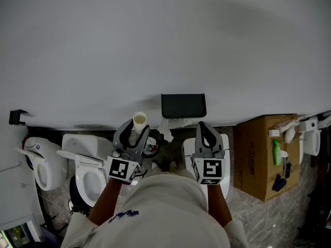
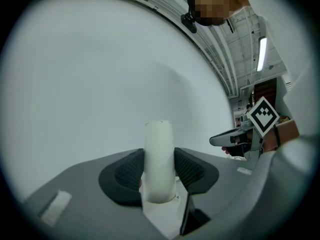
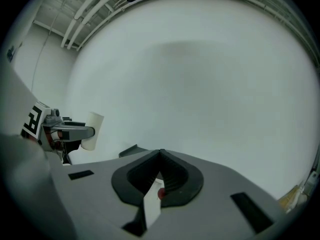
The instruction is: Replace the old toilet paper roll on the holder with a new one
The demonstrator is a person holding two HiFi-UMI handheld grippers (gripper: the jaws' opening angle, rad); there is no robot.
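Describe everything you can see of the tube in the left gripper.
The tube is a plain, pale, cardboard-looking cylinder with no paper on it. It stands roughly upright, its open top above the left gripper, whose fingers press its lower part from both sides. Nothing else touches it.

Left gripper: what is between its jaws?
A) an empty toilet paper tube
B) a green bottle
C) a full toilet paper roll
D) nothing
A: in the left gripper view, the pads of the left gripper press on either side of an upright, bare empty toilet paper tube with no paper wound on it.
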